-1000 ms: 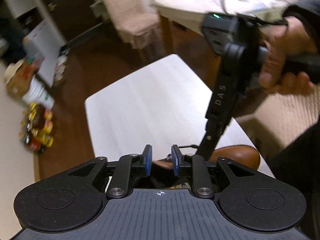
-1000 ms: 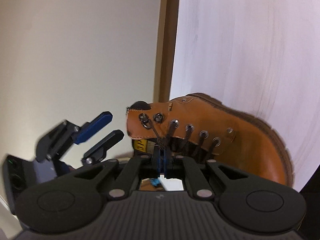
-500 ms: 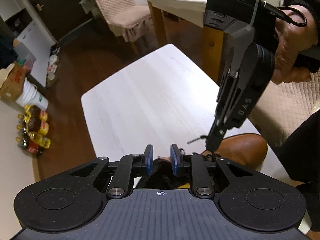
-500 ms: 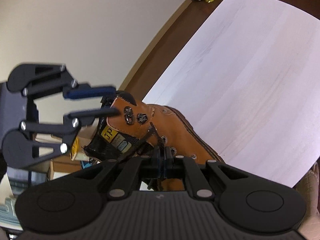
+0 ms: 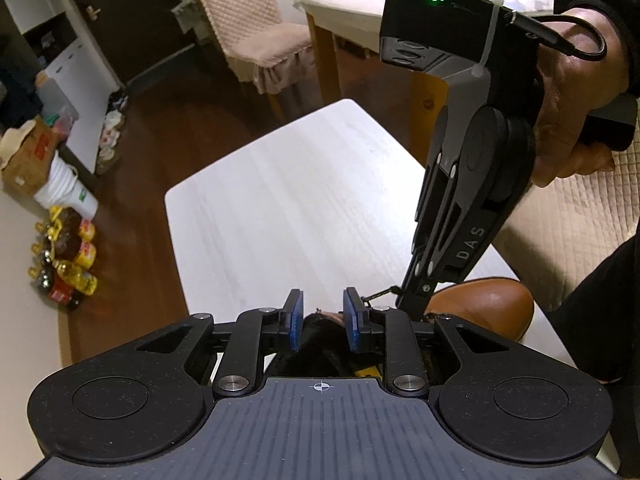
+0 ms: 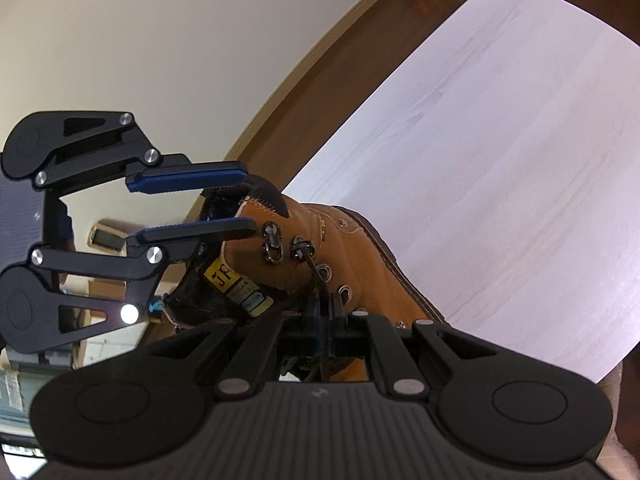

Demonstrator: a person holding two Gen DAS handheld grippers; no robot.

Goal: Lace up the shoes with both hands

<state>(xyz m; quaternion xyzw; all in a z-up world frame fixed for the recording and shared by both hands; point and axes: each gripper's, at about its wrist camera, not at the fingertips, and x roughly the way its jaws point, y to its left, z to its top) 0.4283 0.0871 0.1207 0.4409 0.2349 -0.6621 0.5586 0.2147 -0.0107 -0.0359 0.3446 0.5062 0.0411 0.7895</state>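
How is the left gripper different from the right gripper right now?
The left gripper's fingers stand wide apart; the right gripper's fingers are nearly together, just starting to open.
The left gripper holds nothing, with its fingers around the top of the boot; the right gripper has the dark lace between its fingers.
Both are black with blue pads, and both are at the same brown boot.

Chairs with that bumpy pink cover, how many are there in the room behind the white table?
1. The covered chair stands on the wood floor beside the round dining table; others may be hidden.
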